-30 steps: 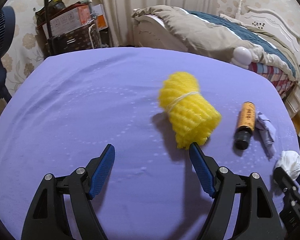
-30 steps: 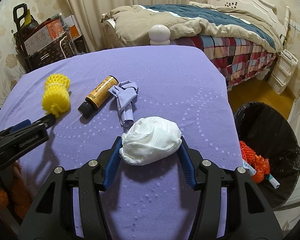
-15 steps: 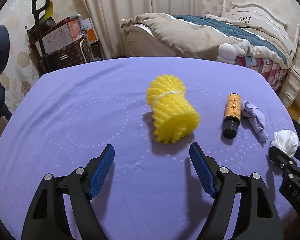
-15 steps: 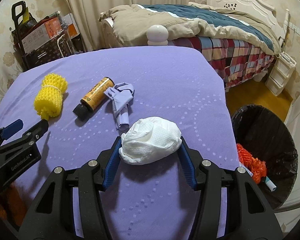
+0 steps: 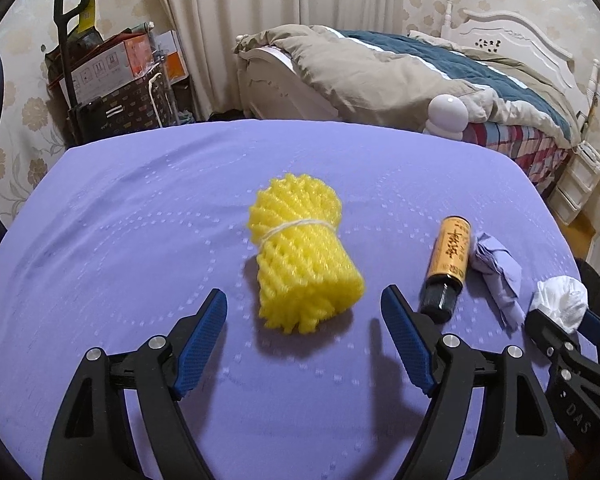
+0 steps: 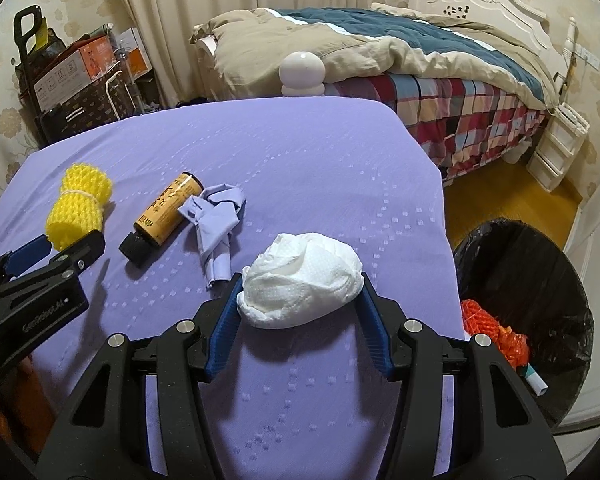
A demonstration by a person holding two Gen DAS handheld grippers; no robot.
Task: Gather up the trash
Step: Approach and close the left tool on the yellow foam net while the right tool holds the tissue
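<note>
A yellow foam net roll (image 5: 304, 252) tied with a string lies on the purple table cover (image 5: 120, 240). My left gripper (image 5: 302, 292) hovers at its near end, jaws opening, pads clear of the foam on both sides. My right gripper (image 6: 300, 280) is shut on a crumpled white tissue wad (image 6: 300, 276), held just above the cloth near the table's right edge. Between the two lie an orange bottle (image 6: 166, 212) with a black cap and a crumpled purple glove (image 6: 216, 216). The right view also shows the foam roll (image 6: 78, 210) and the left gripper (image 6: 56, 250).
A black-lined trash bin (image 6: 540, 280) stands on the floor past the table's right edge, with orange netting (image 6: 488, 328) inside. A bed (image 6: 420, 52) lies behind the table. Boxes and a cart (image 5: 112, 80) stand at the back left.
My left gripper has shifted so the foam roll now sits centred between its fingers and closer. The right gripper has kept still with the tissue wad.
</note>
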